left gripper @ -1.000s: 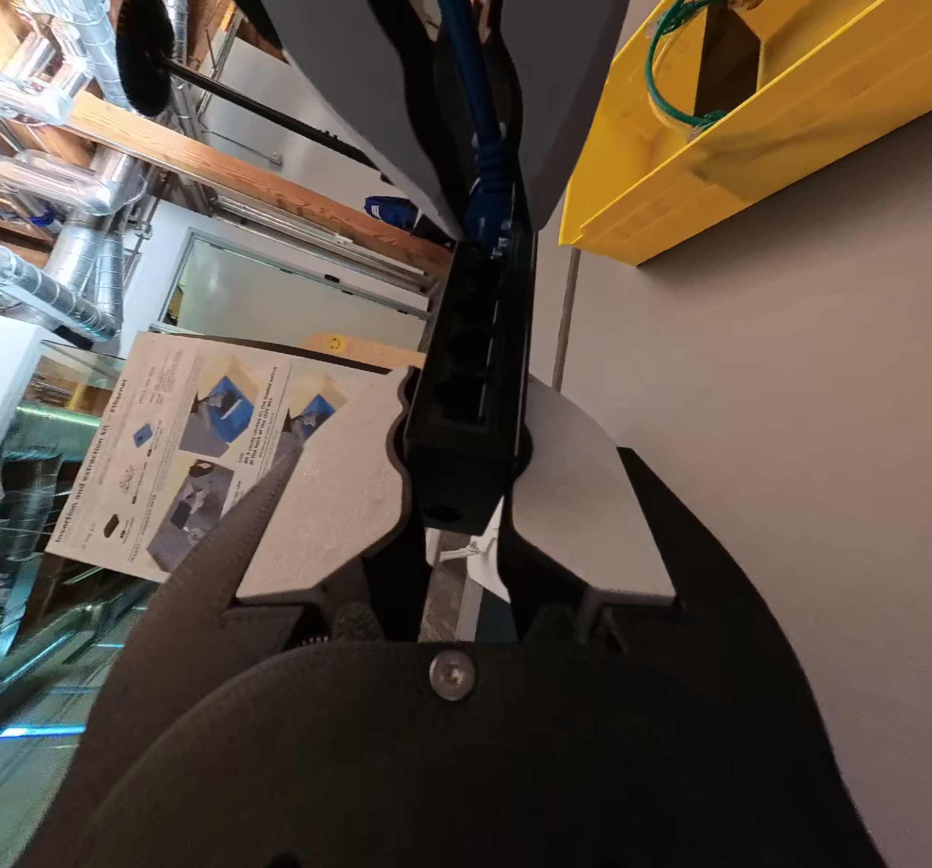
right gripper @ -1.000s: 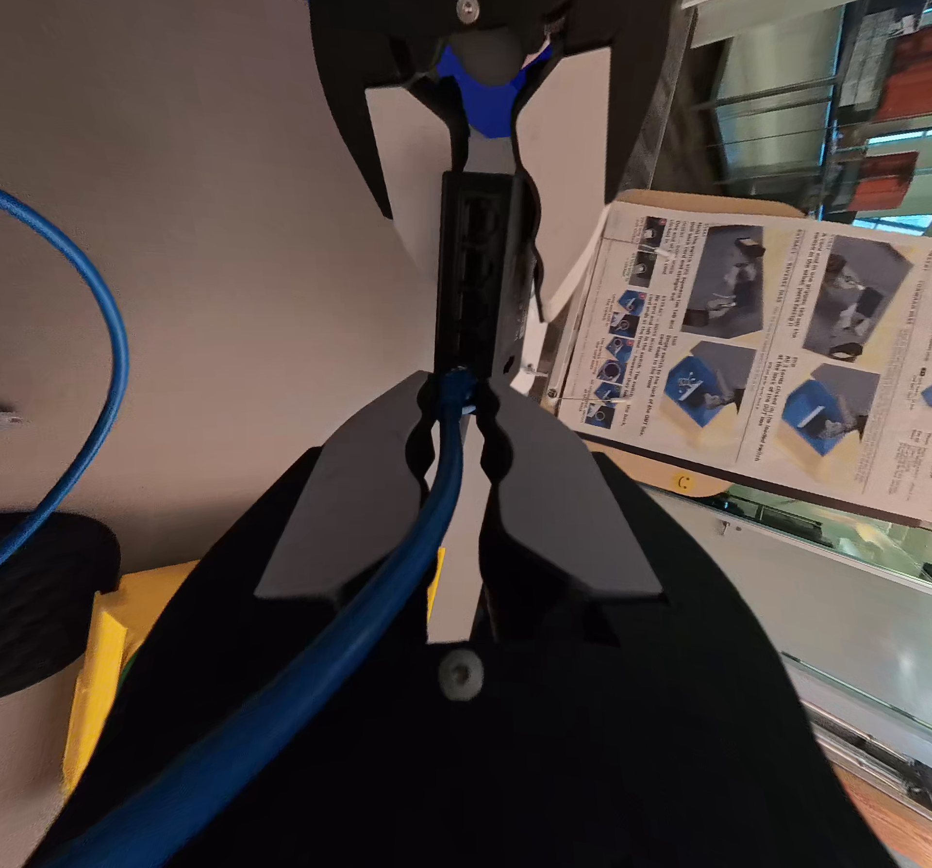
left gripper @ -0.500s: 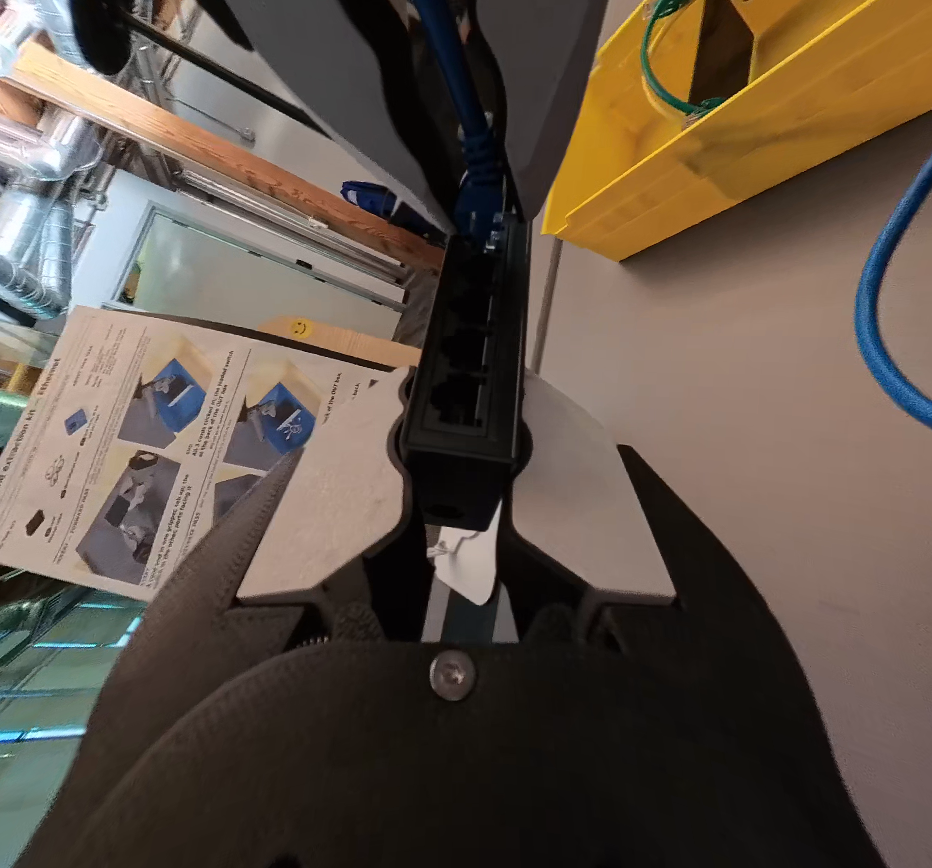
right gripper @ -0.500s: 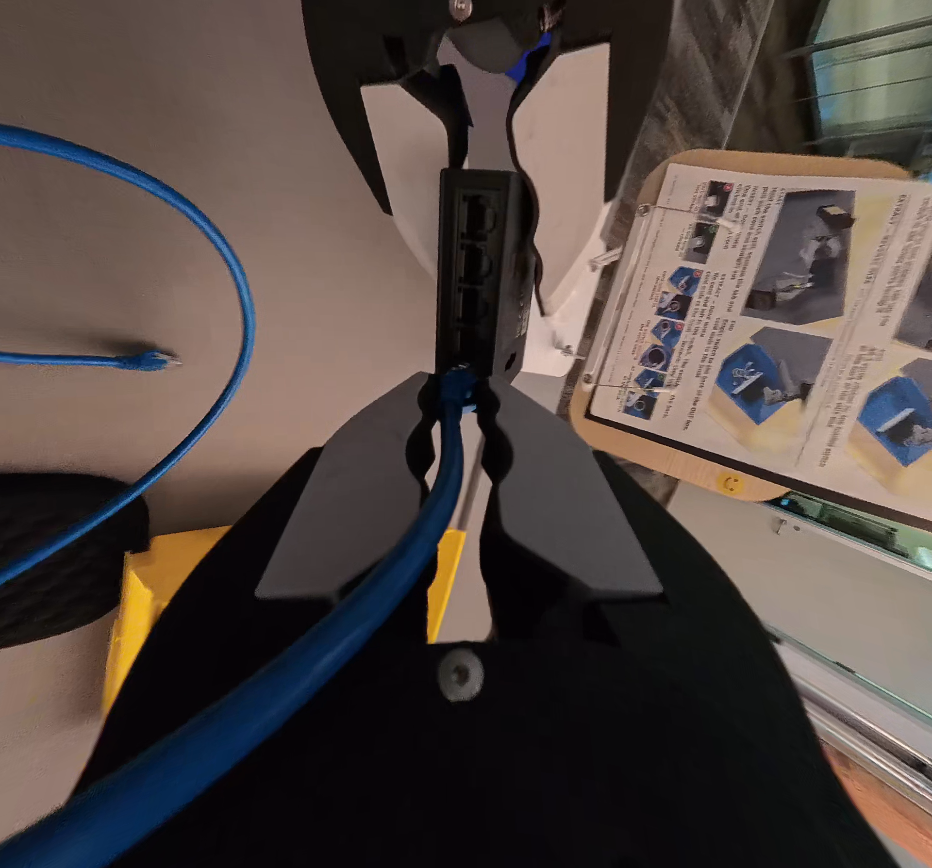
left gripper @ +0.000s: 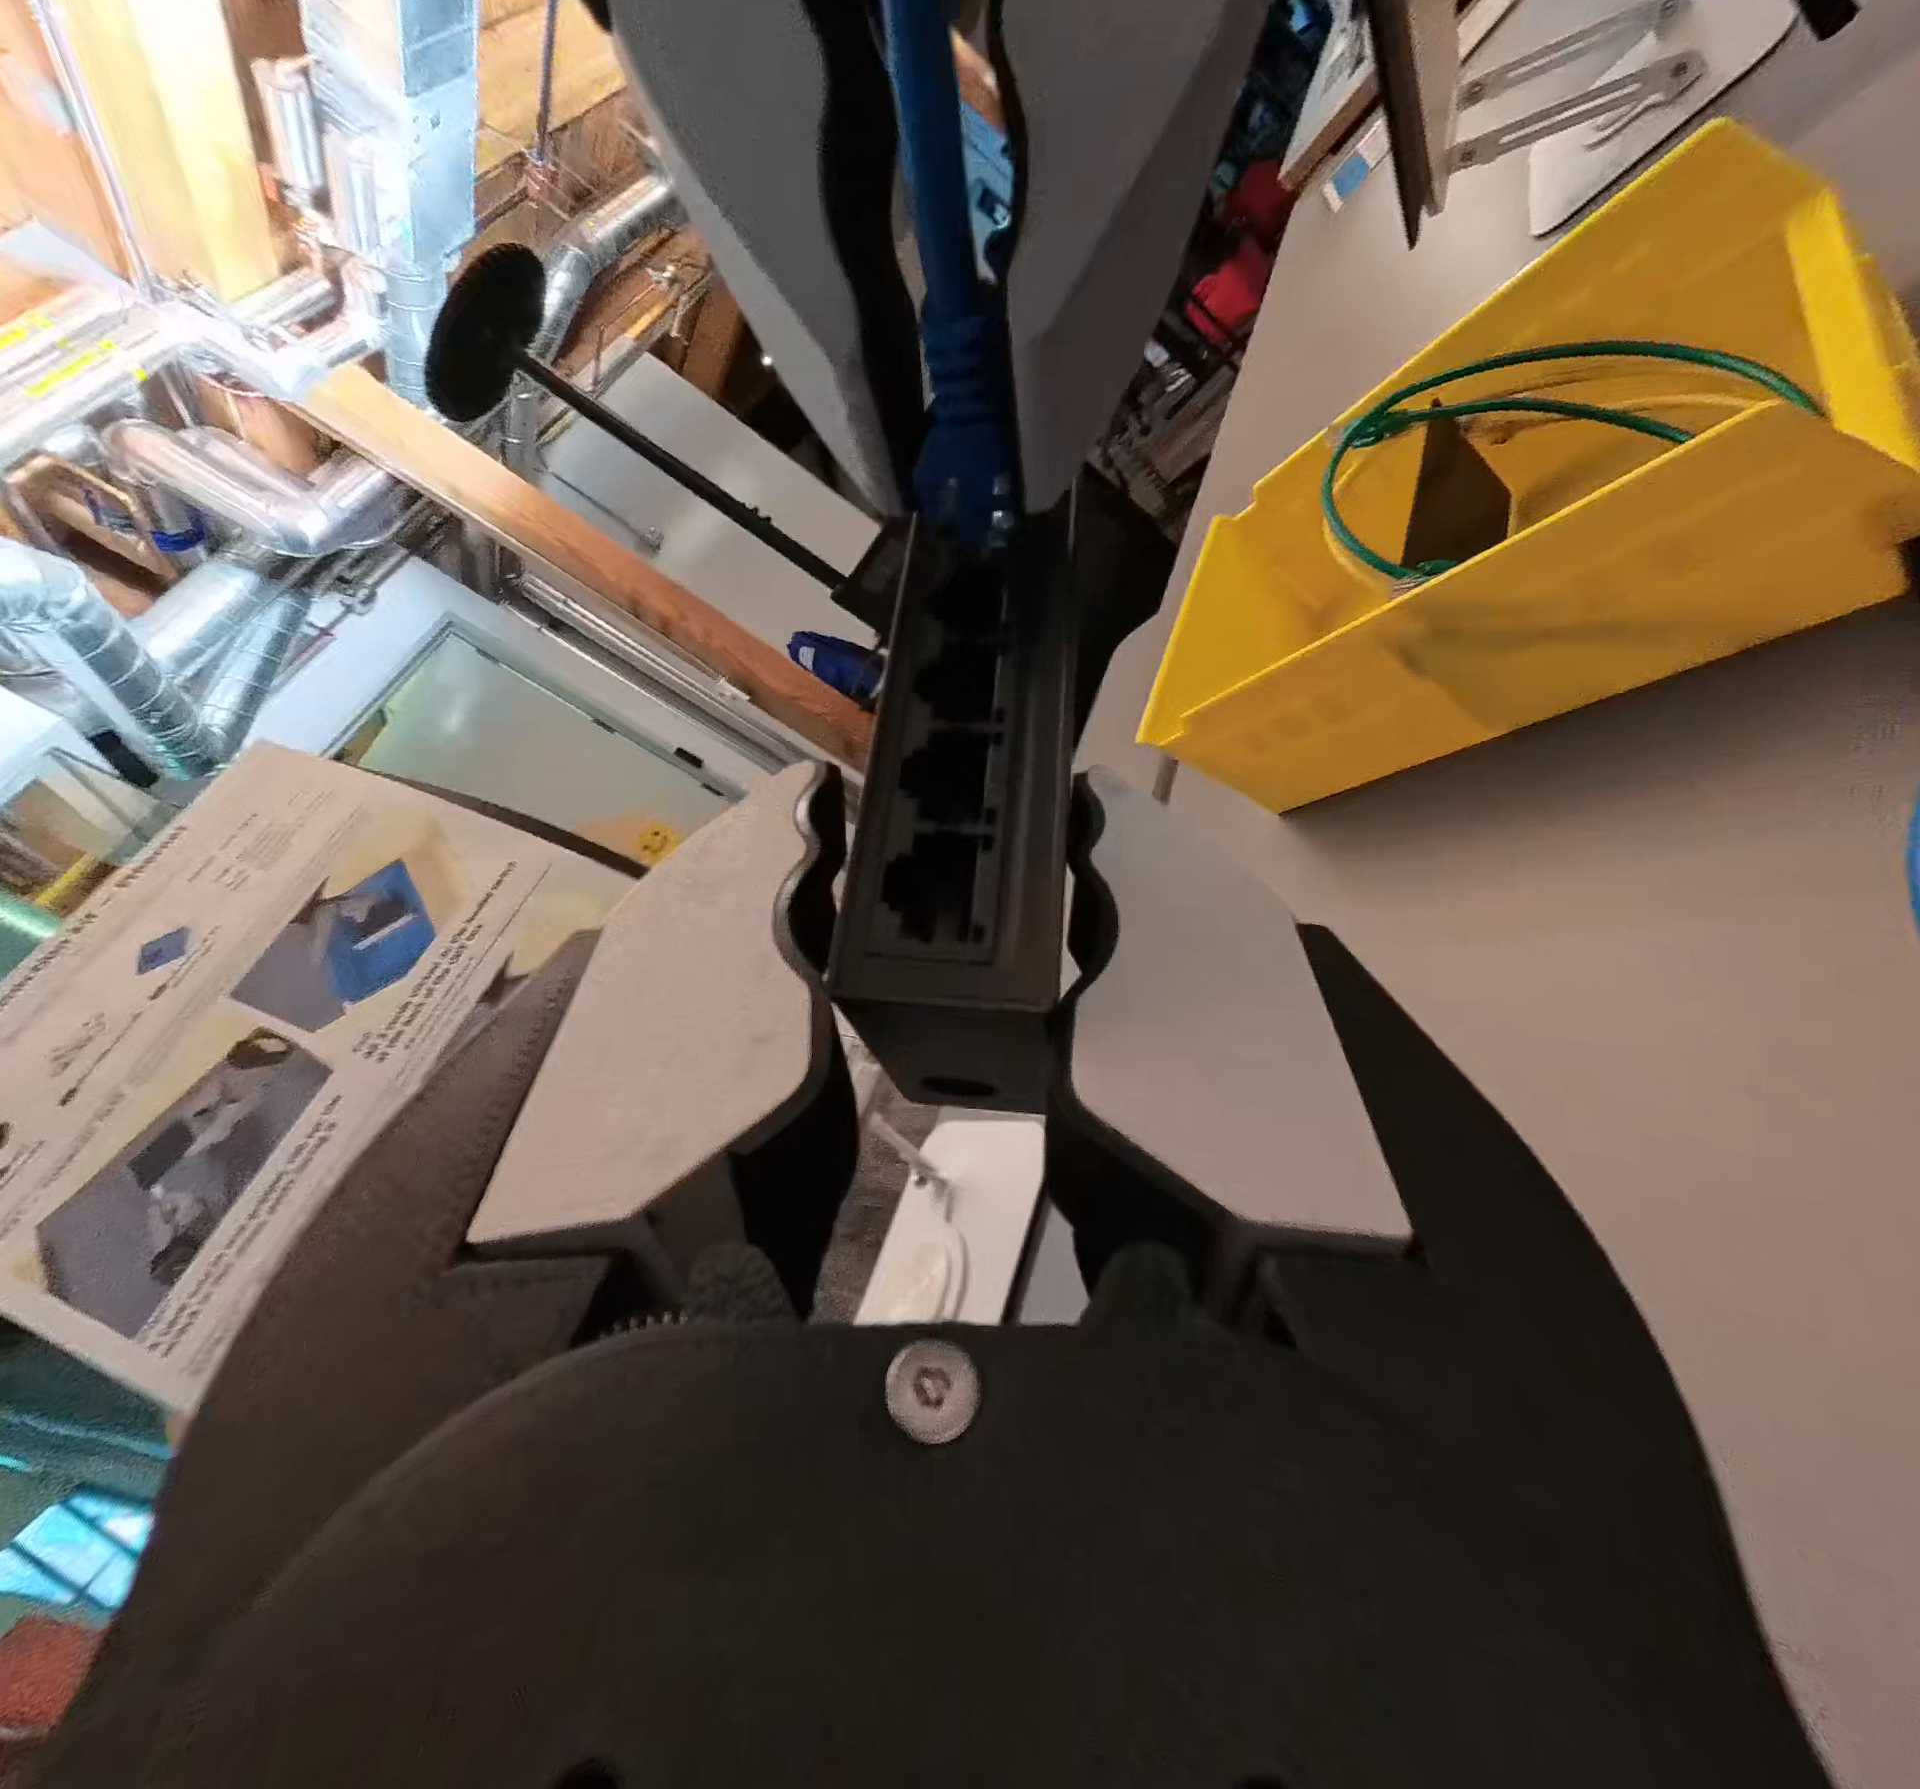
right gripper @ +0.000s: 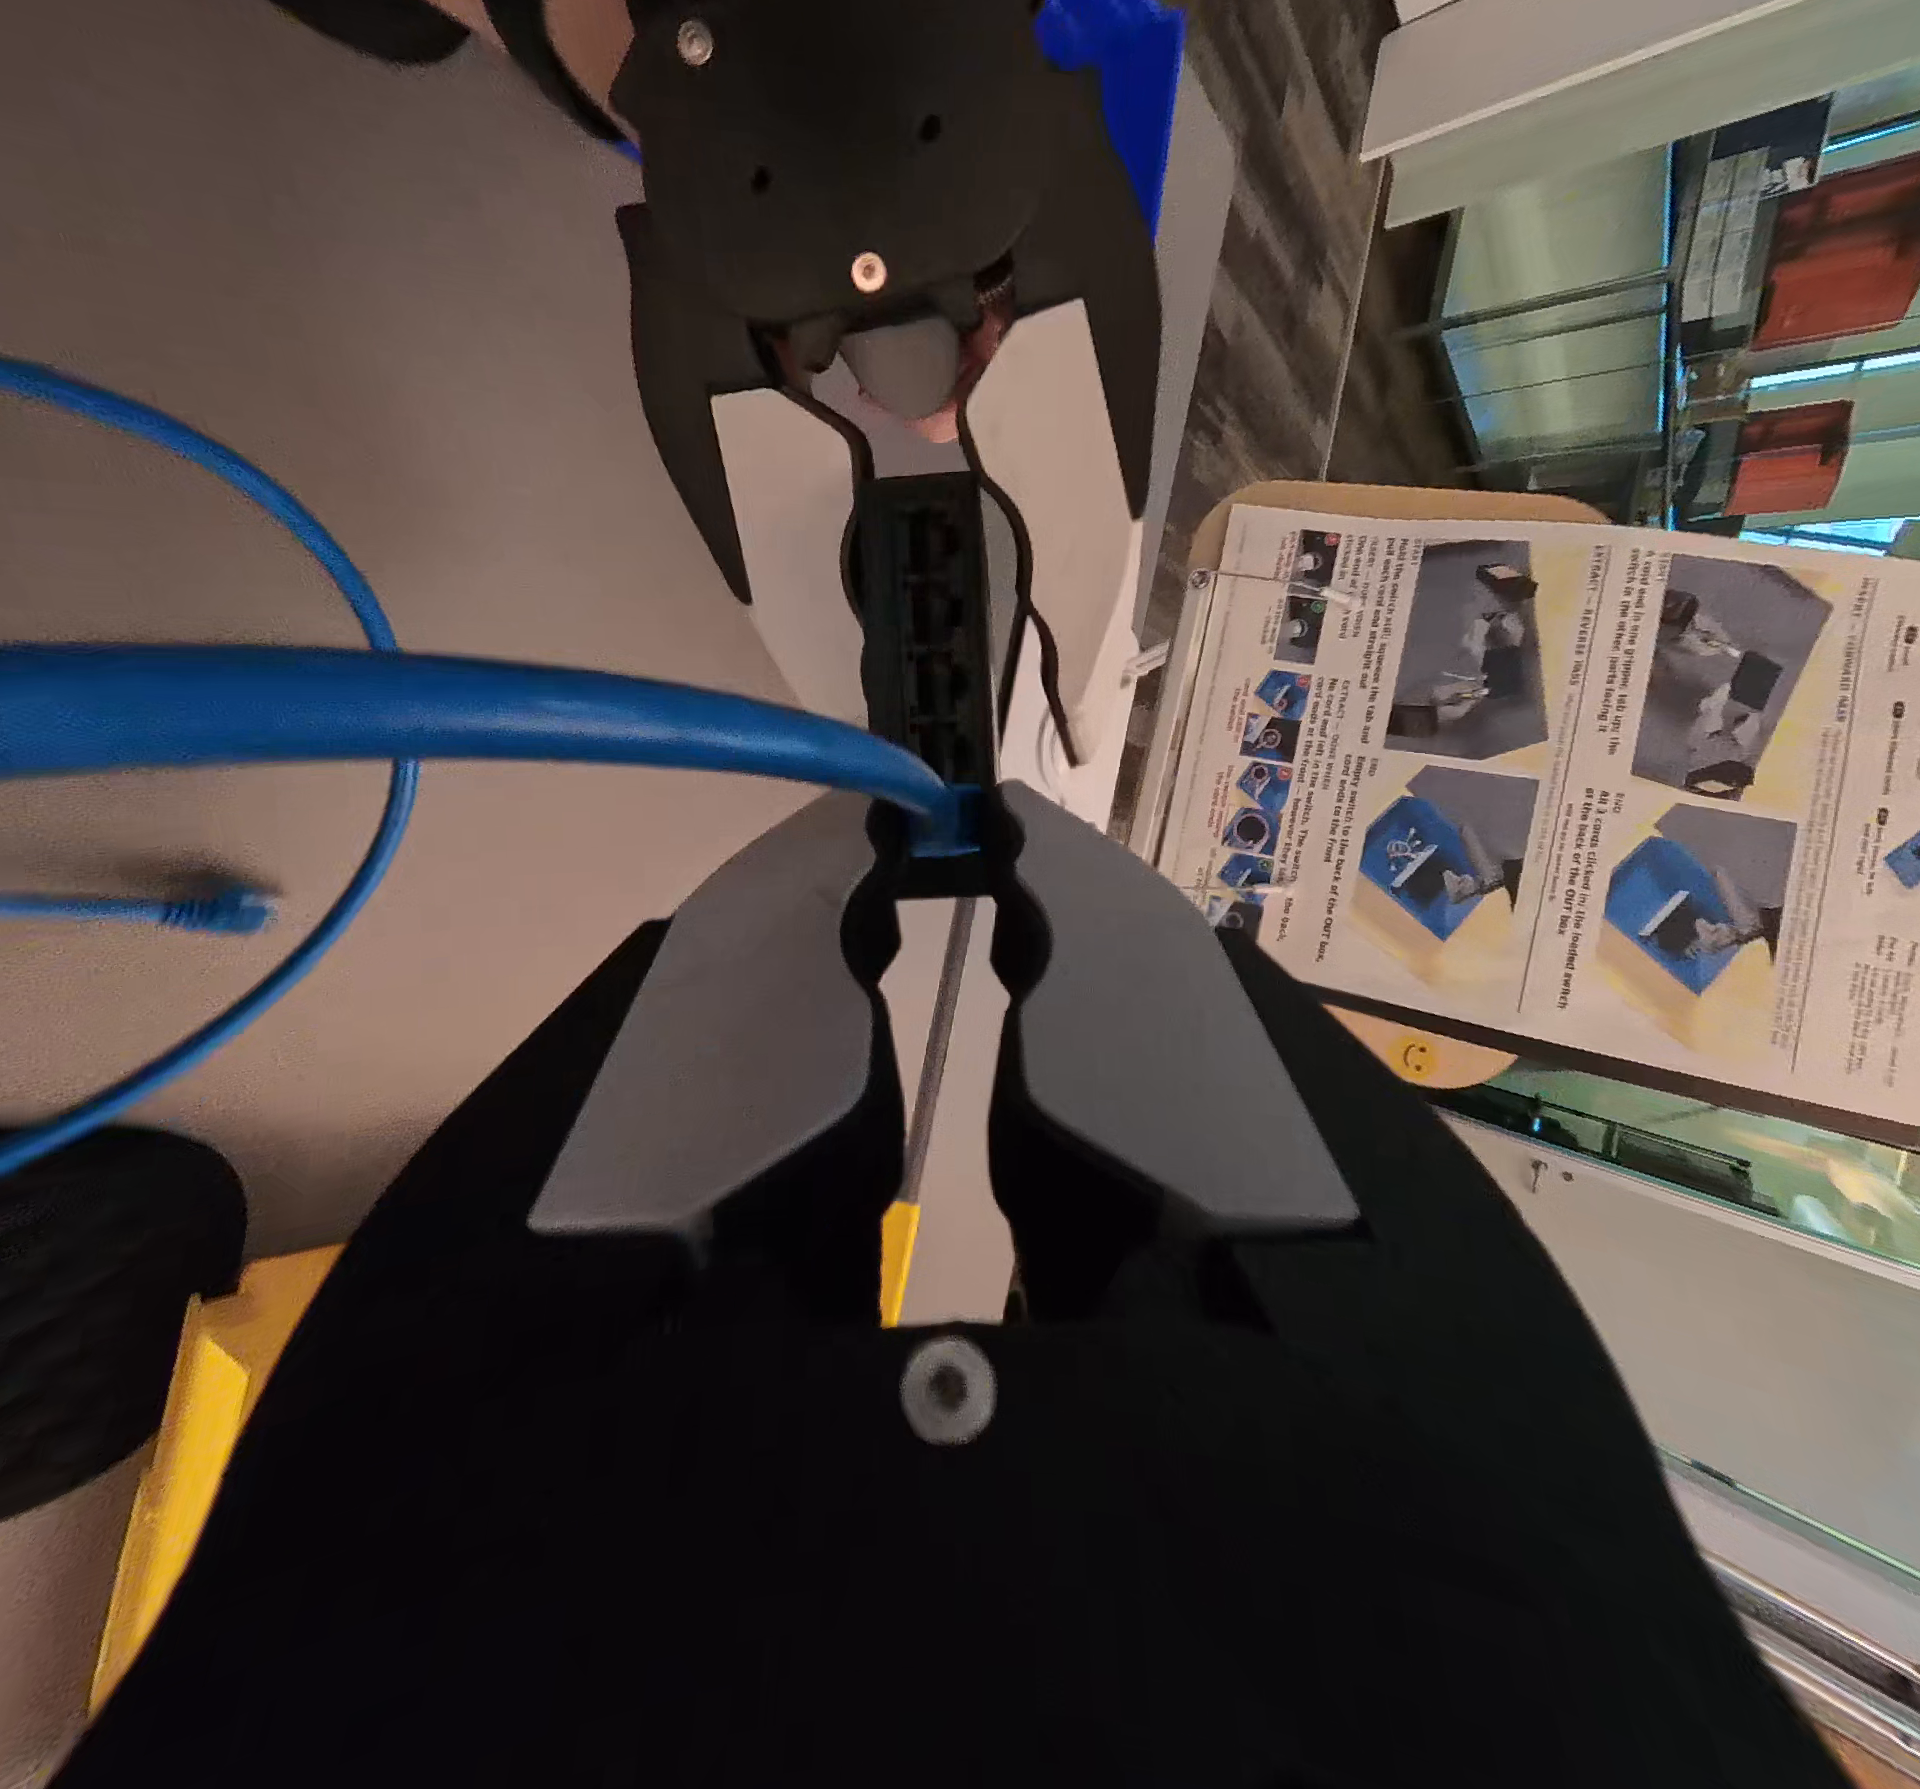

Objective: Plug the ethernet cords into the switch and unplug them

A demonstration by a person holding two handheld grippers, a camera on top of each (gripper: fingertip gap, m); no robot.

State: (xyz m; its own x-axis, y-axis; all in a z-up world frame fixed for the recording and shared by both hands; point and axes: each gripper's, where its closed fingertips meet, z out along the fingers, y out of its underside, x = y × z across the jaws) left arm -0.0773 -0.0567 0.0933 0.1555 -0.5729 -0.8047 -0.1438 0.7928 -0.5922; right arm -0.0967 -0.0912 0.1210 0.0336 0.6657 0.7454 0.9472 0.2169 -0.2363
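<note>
My left gripper (left gripper: 956, 825) is shut on the near end of the black switch (left gripper: 966, 794) and holds it above the grey table, with the row of ports facing up. It shows opposite in the right wrist view (right gripper: 914, 492), where the switch (right gripper: 930, 638) runs away from me. My right gripper (right gripper: 945, 820) is shut on the blue cord's plug (right gripper: 951, 820) at the switch's end port. In the left wrist view the plug (left gripper: 961, 451) meets the far port between the right gripper's grey fingers (left gripper: 748, 181). The blue cord (right gripper: 416, 700) bends off to the left.
A yellow bin (left gripper: 1558, 617) holding a green cable (left gripper: 1455, 409) stands on the table (left gripper: 1558, 1116). The cord's loose other plug (right gripper: 208, 908) lies on the table. An instruction sheet (right gripper: 1558, 783) on a board stands beside the table. A black roll (right gripper: 94, 1303) sits by the bin. Some 5 centimetres of space lies between my two pairs of fingers.
The cord no longer runs back between my right fingers; it now bends out to the left. Both views have swung and the switch sits a little farther from the right camera. Both grips hold.
</note>
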